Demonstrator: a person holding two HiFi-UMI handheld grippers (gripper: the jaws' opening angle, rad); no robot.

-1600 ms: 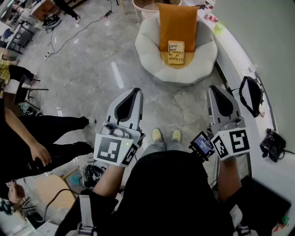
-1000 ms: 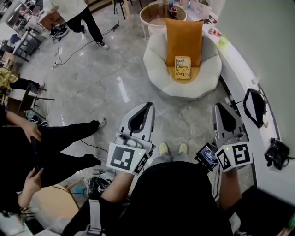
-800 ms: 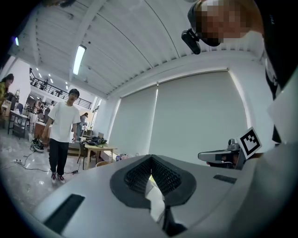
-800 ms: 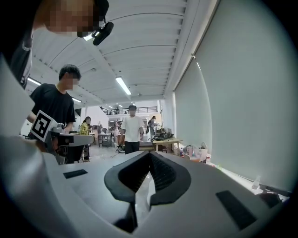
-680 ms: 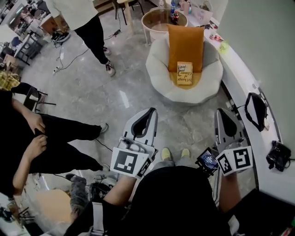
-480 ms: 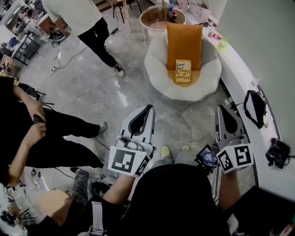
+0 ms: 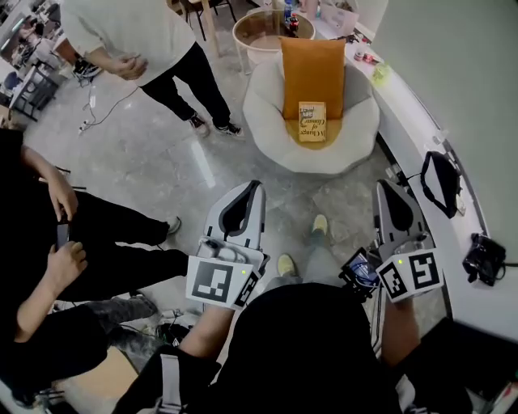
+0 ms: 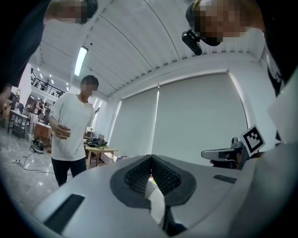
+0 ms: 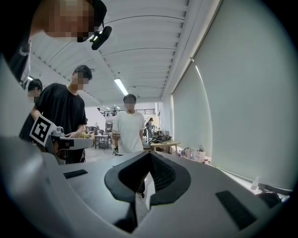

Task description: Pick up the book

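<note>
The book, cream with dark lettering, leans against an orange cushion on a round white chair at the top of the head view. Both grippers are held level in front of my body, well short of the chair. My left gripper has its jaws together with nothing between them, as the left gripper view confirms. My right gripper is likewise shut and empty. Neither gripper view shows the book.
A person in a white shirt stands left of the chair. Another in black is close at my left. A round side table stands behind the chair. A curved white counter with a black bag runs along the right.
The person in the white shirt has walked closer to the chair. One of my feet has stepped forward. Both grippers stay shut and hardly shift in the view.
</note>
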